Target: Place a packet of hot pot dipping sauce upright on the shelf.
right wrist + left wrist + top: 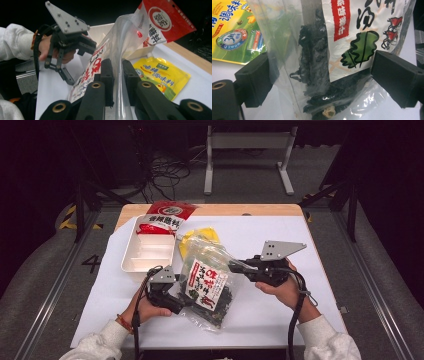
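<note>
Holding the clear seaweed bag (207, 287) by its top edge, we keep our right hand-held gripper (117, 75) clenched on the plastic film. Our left hand-held gripper (319, 75) stands released, its jaws wide on either side of the bag's lower part, not pressing it. The bag hangs above the worktop (280, 240) near its front edge, beside the white compartment tray (131, 259) and yellow pouch (160, 75).
</note>
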